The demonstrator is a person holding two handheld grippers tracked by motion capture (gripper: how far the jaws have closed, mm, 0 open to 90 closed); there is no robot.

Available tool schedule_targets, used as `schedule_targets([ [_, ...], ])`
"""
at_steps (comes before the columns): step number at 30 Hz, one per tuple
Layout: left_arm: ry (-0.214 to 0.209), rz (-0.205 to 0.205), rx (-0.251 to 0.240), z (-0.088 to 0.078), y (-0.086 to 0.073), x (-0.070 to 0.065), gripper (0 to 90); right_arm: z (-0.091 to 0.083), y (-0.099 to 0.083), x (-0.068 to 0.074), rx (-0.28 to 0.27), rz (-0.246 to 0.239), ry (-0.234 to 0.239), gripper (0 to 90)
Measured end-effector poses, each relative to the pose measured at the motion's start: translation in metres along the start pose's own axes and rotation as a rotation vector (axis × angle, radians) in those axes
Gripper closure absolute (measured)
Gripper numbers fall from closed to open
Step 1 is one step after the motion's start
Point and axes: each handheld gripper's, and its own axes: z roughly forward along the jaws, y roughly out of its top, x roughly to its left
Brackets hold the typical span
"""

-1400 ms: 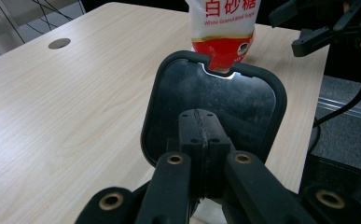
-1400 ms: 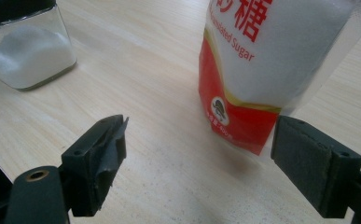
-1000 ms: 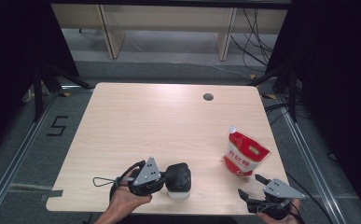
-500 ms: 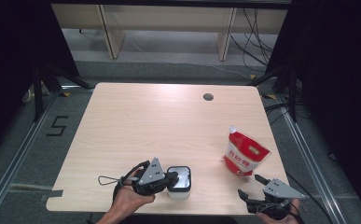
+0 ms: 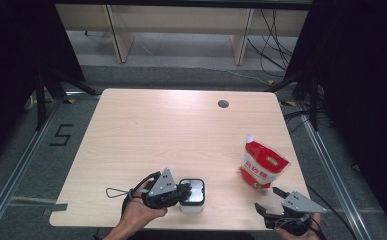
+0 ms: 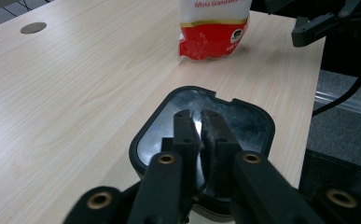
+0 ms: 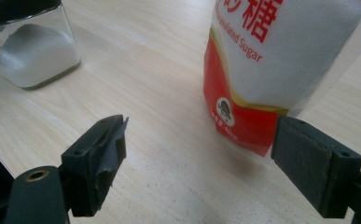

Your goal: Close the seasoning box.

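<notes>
a pale wood counter [image 5: 181, 135] holds two things. near the near edge, left of centre, stands a clear square jar [image 5: 191, 196] with a glossy black lid [image 6: 206, 121]; in the right gripper view the jar [image 7: 29, 42] shows white granules heaped in its lower part. the left tongs [image 5: 183, 192] lie on top of that lid, held by the person's left hand [image 5: 138, 212] coming in from the near edge. in the left gripper view the two black jaws are pressed together with only a thin sliver of light between them, their tips resting over the middle of the lid; nothing is pinched between them.

at the right side of the counter stands a red and white sugar bag [image 5: 262, 164], upright and leaning a little, printed "white granulated sugar" and with chinese characters. the bag [image 7: 281, 60] is well apart from the jar.

the right tongs [image 5: 271, 202] hover at the near right corner of the counter, just near of the bag. their jaws are spread wide and hold nothing; in the right gripper view the bag's lower red part sits between and beyond the two pads [image 7: 108, 158], apart from both. a round dark hole [image 5: 223, 104] marks the far side of the counter.
</notes>
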Motion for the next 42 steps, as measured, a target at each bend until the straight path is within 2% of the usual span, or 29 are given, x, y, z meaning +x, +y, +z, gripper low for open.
schedule_targets([
  [1,0.002,-0.006,-0.002,-0.002,0.001,0.001,80.6,0.000,0.000,0.000,0.000,0.003,0.005,18.7],
  [2,0.001,-0.026,-0.022,-0.005,0.001,0.003,75.4,0.000,0.000,-0.001,-0.002,-0.001,0.006,18.7],
  [4,-0.004,-0.035,-0.025,-0.007,0.001,0.004,70.4,0.000,0.000,0.000,-0.001,-0.006,0.004,18.7],
  [8,-0.005,-0.030,-0.038,-0.017,-0.001,0.006,60.0,0.000,0.000,0.000,0.000,-0.004,0.004,18.7],
  [11,-0.009,-0.054,-0.047,-0.021,-0.002,0.005,54.9,0.000,0.000,0.001,0.004,-0.003,-0.002,18.6],
  [12,-0.008,-0.045,-0.047,-0.023,-0.003,0.006,52.4,0.000,0.000,0.000,0.004,-0.004,-0.002,18.6],
  [13,-0.015,-0.060,-0.053,-0.027,-0.005,0.006,45.9,0.000,0.000,0.001,0.001,-0.001,-0.001,18.6],
  [14,-0.015,-0.060,-0.053,-0.027,-0.005,0.006,43.4,0.000,0.000,0.001,0.001,-0.001,-0.001,18.6],
  [16,-0.023,-0.093,-0.051,-0.030,-0.009,0.007,39.6,0.000,0.000,0.001,0.002,-0.002,0.000,18.6],
  [18,-0.019,-0.107,-0.048,-0.034,-0.014,0.008,37.9,0.000,0.000,0.001,0.001,-0.002,0.000,18.6],
  [20,-0.019,-0.079,-0.029,-0.038,-0.018,0.013,36.7,0.000,0.000,0.000,0.001,-0.014,0.000,18.6],
  [21,-0.011,-0.100,-0.025,-0.039,-0.021,0.013,35.7,0.000,0.000,-0.001,-0.003,-0.026,0.003,18.7],
  [23,-0.003,-0.112,-0.024,-0.041,-0.026,0.015,33.7,0.001,0.000,-0.001,-0.013,-0.035,0.001,18.7],
  [24,-0.003,-0.117,-0.023,-0.043,-0.028,0.016,33.0,0.000,0.000,0.001,-0.001,-0.006,0.003,18.7],
  [26,-0.010,-0.101,-0.029,-0.045,-0.032,0.019,31.1,0.000,0.000,-0.001,-0.005,-0.030,0.001,18.7],
  [27,0.003,-0.125,-0.027,-0.049,-0.036,0.020,30.4,0.001,0.000,-0.001,-0.007,-0.035,0.002,18.7],
  [28,0.003,-0.125,-0.027,-0.049,-0.036,0.020,29.7,0.001,0.000,-0.001,-0.007,-0.035,0.002,18.7],
  [29,-0.005,-0.116,-0.028,-0.050,-0.038,0.021,29.7,0.001,0.000,-0.002,-0.019,-0.055,-0.003,18.7],
  [30,0.006,-0.144,-0.043,-0.050,-0.040,0.020,29.0,0.001,0.000,-0.002,-0.018,-0.049,-0.002,18.7],
  [31,0.011,-0.154,-0.039,-0.053,-0.043,0.020,28.1,0.001,0.000,-0.002,-0.018,-0.055,-0.001,18.7],
  [34,0.001,-0.136,-0.039,-0.054,-0.046,0.022,26.2,0.001,0.000,-0.001,-0.001,-0.035,0.012,18.6],
  [35,0.013,-0.158,-0.031,-0.054,-0.049,0.021,26.2,0.001,0.000,-0.001,-0.005,-0.042,0.007,18.7],
  [36,0.010,-0.146,-0.025,-0.055,-0.053,0.021,25.5,0.001,0.000,-0.002,-0.011,-0.049,0.003,18.7],
  [37,0.012,-0.124,-0.019,-0.056,-0.055,0.022,25.3,0.000,0.000,-0.001,-0.001,-0.032,0.012,18.6],
  [38,0.012,-0.124,-0.019,-0.056,-0.055,0.022,24.8,0.000,0.000,-0.001,0.001,-0.030,0.013,18.6],
  [39,0.020,-0.143,-0.010,-0.057,-0.058,0.020,24.2,0.000,0.000,-0.001,0.001,-0.035,0.013,18.6],
  [40,0.020,-0.143,-0.010,-0.057,-0.058,0.020,23.8,0.000,0.000,-0.001,0.001,-0.034,0.014,18.6],
  [41,0.018,-0.124,-0.002,-0.057,-0.060,0.021,23.8,0.000,0.000,-0.001,0.001,-0.034,0.014,18.6],
  [42,0.019,-0.134,0.006,-0.058,-0.063,0.019,22.5,0.000,0.000,-0.001,0.004,-0.030,0.012,18.2],
])
